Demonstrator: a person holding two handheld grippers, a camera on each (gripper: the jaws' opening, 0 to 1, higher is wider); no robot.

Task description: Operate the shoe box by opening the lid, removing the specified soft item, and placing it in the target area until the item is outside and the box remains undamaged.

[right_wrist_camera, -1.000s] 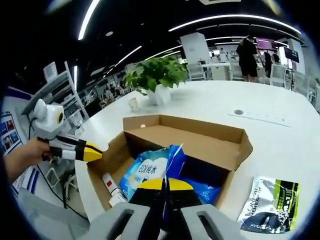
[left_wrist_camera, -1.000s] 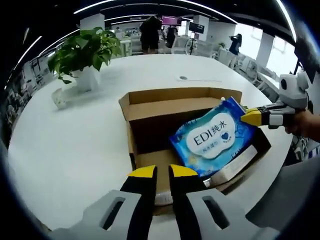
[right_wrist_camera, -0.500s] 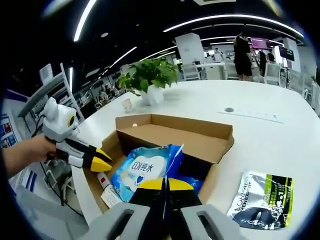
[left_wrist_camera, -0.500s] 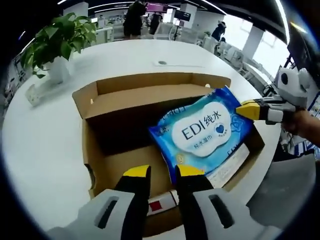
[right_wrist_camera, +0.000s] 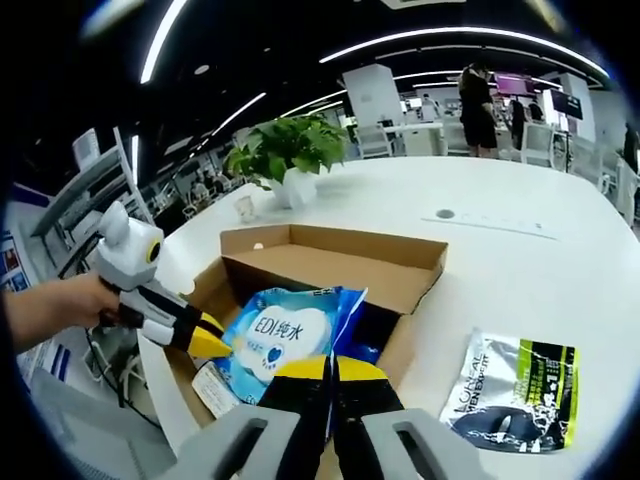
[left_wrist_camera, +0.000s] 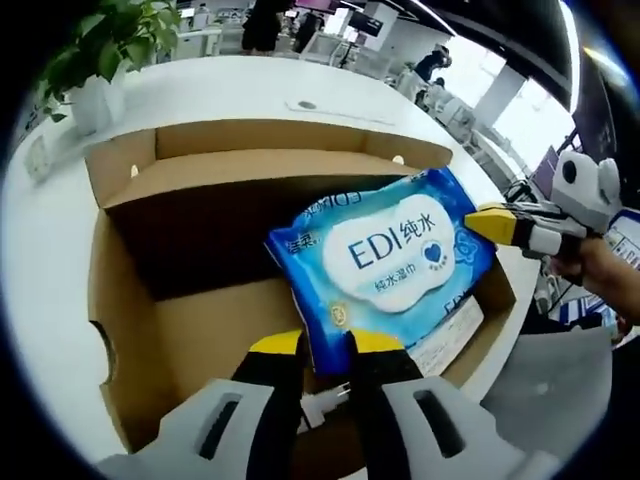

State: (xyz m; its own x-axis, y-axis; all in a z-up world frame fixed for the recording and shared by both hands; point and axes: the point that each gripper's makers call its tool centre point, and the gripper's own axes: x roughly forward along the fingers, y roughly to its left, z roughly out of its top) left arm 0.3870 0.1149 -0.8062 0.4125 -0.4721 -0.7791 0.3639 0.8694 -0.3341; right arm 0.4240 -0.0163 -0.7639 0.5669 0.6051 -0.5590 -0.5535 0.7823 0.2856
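An open cardboard shoe box (left_wrist_camera: 250,165) (right_wrist_camera: 340,250) lies on the white table. A soft blue wet-wipes pack (left_wrist_camera: 385,255) (right_wrist_camera: 275,335) leans tilted above its inside. My right gripper (right_wrist_camera: 333,372) is shut on the pack's edge; in the left gripper view it (left_wrist_camera: 495,225) comes in from the right and pinches the pack's right side. My left gripper (left_wrist_camera: 325,348) has its jaws slightly apart, with the pack's lower corner between them. In the right gripper view it (right_wrist_camera: 205,338) touches the pack's left edge. A white flat carton (left_wrist_camera: 450,335) lies under the pack.
A potted plant (left_wrist_camera: 90,60) (right_wrist_camera: 285,160) stands on the far side of the table. A black, green and white sachet (right_wrist_camera: 515,390) lies on the table right of the box. The box sits close to the table's near edge. People stand in the background.
My left gripper has moved in over the box until the pack's lower corner lies between its jaws. The right gripper keeps its hold on the pack, which has shifted slightly toward the left gripper.
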